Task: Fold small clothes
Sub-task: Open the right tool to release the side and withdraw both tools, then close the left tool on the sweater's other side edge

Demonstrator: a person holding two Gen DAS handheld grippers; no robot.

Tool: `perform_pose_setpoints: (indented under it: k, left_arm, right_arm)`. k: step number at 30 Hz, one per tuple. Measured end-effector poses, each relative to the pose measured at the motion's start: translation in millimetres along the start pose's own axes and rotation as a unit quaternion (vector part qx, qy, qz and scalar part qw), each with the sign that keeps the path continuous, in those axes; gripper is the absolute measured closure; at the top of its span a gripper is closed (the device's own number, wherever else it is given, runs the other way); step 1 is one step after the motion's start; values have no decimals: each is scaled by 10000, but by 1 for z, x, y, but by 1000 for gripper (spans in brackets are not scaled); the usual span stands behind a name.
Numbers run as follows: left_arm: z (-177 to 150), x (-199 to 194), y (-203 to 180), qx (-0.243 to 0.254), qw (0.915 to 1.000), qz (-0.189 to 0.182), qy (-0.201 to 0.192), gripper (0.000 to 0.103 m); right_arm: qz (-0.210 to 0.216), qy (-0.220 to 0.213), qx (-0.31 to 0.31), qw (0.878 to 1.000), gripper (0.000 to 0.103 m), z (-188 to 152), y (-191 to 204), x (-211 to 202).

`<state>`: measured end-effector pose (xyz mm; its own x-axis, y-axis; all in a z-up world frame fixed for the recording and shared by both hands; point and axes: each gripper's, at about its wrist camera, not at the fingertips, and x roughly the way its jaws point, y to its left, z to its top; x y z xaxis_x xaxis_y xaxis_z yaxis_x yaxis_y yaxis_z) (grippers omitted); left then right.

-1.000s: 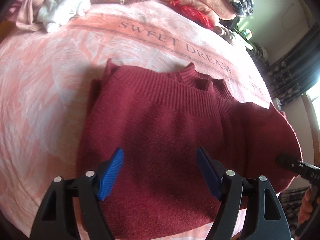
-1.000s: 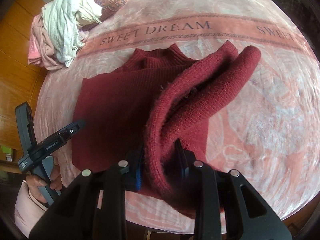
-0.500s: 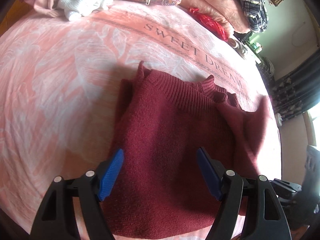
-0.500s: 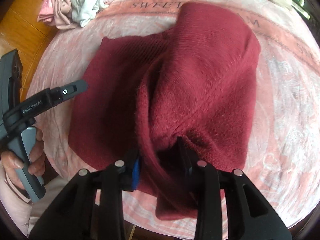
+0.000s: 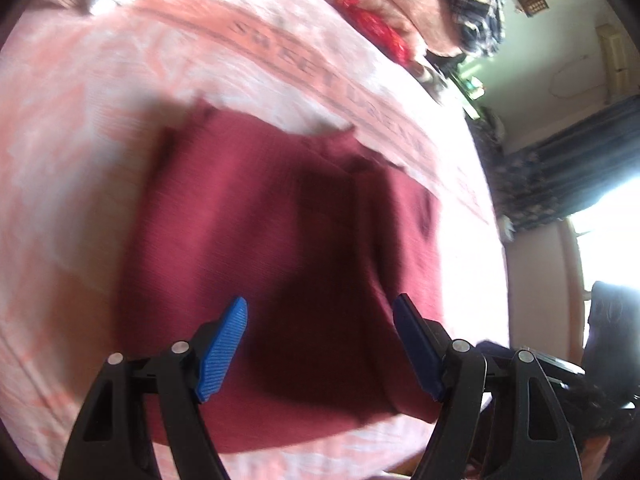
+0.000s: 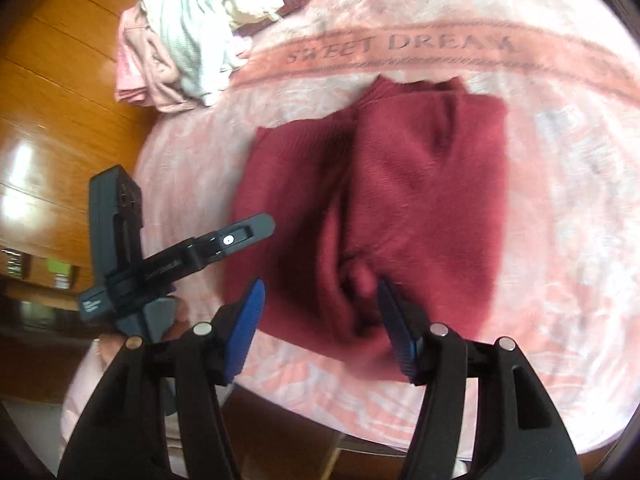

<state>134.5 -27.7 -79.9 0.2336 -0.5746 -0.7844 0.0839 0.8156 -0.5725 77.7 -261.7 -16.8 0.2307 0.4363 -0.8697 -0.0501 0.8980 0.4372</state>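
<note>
A dark red knit sweater point(image 6: 400, 208) lies on the pink blanket, its right side folded over the middle; it also fills the centre of the blurred left wrist view as the sweater point(image 5: 256, 248). My right gripper point(image 6: 320, 320) hovers over the sweater's near edge with its jaws opening; the blue pads stand apart from the cloth and press on nothing. My left gripper point(image 5: 320, 332) is open above the sweater's near part, nothing between its pads. In the right wrist view the left gripper point(image 6: 248, 232) shows from the side, held by a hand point(image 6: 176, 320) at the bed's left edge.
The pink "SWEET DREAM" blanket point(image 6: 560, 160) covers the bed. A heap of white and pink clothes point(image 6: 180, 40) lies at the far left corner. Folded pink bedding and a plaid cloth point(image 5: 472, 4) are stacked at the far side. Wooden floor point(image 6: 52, 120) lies left of the bed.
My right gripper carried the sweater's right side over the middle, laid it down and let go, its pads spreading apart. The left gripper swung a little over the sweater and stayed open.
</note>
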Motion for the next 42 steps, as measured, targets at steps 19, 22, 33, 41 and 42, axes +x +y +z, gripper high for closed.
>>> perform_pose_setpoints:
  k: [19,22,33,41,42]
  left_arm:
    - [3,32,-20,134,9993,329,87,27]
    - [4,29,-14,114,9991,396,63,27]
    - [0,31,-9,94,9993,168,317,26]
    - [-5,59,-24,90,9979,101,636,23]
    - [-5,61,-24,35,9979,70,638,23]
  right_arm:
    - [-97,759,-817,9937,92,-41,14,57]
    - [-266,746,-1405,9869,90,-52,33,55]
    - [20,809,-1226,9892,54,-43,32,25]
    - [-463,397,-113,9981,48,-27,-44,-9]
    - [-483,400,-21,9980,48,-26,-51,-8]
